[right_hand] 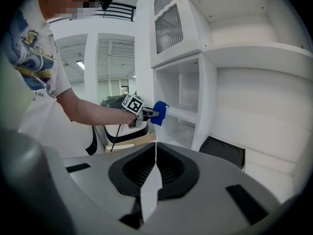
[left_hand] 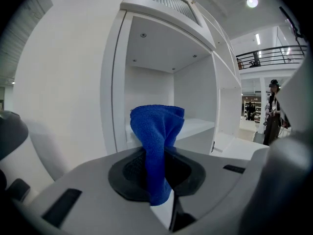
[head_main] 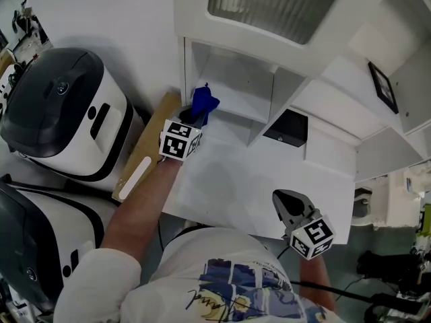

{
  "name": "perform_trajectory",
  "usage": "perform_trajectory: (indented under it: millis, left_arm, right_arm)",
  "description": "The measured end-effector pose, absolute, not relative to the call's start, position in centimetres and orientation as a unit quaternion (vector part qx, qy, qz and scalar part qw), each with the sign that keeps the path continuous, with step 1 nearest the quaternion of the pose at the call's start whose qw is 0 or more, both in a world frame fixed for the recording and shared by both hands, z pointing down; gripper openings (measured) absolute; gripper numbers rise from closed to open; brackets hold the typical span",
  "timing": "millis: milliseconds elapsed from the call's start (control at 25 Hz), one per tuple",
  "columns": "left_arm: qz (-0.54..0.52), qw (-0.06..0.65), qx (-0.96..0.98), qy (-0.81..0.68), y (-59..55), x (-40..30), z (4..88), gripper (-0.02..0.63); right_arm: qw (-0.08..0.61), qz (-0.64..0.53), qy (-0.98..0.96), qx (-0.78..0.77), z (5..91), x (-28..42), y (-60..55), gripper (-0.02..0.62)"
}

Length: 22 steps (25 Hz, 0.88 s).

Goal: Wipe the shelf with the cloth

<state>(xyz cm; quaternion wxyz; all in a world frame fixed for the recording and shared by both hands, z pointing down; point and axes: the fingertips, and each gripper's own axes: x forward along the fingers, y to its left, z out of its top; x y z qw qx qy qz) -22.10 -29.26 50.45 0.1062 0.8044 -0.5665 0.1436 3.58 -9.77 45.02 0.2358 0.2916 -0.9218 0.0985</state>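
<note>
A blue cloth (head_main: 203, 104) sticks out of my left gripper (head_main: 194, 118), which is shut on it right in front of the white cabinet's open left compartment. In the left gripper view the cloth (left_hand: 157, 131) stands upright between the jaws, with the white shelf board (left_hand: 198, 127) just behind it. The right gripper view shows the left gripper (right_hand: 148, 114) and the cloth (right_hand: 159, 112) level with that shelf (right_hand: 185, 113). My right gripper (head_main: 281, 199) hangs lower, over the white counter (head_main: 236, 187), shut and holding nothing (right_hand: 155, 153).
Two white-and-black appliances (head_main: 60, 113) (head_main: 30, 247) stand at the left, with a brown board (head_main: 143, 152) leaning beside the cabinet. A black tray (head_main: 288, 128) fills a low compartment. A ribbed glass door (head_main: 269, 5) is above, and a small frame (head_main: 382, 86) at right.
</note>
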Motion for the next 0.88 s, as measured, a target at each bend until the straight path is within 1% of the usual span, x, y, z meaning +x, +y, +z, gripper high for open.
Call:
perform_trajectory:
  millis: [480, 880]
  left_arm:
    - [0.144, 0.102, 0.801, -0.572, -28.8, -25.9, 49.9, 0.058]
    - [0.127, 0.086, 0.802, -0.577, -29.0, -27.5, 47.2, 0.058]
  right_arm:
    - [0.235, 0.103, -0.922, 0.289, 45.3, 0.1, -8.6, 0.026]
    - [0.236, 0.107, -0.918, 0.300, 45.3, 0.0, -7.6, 0.026]
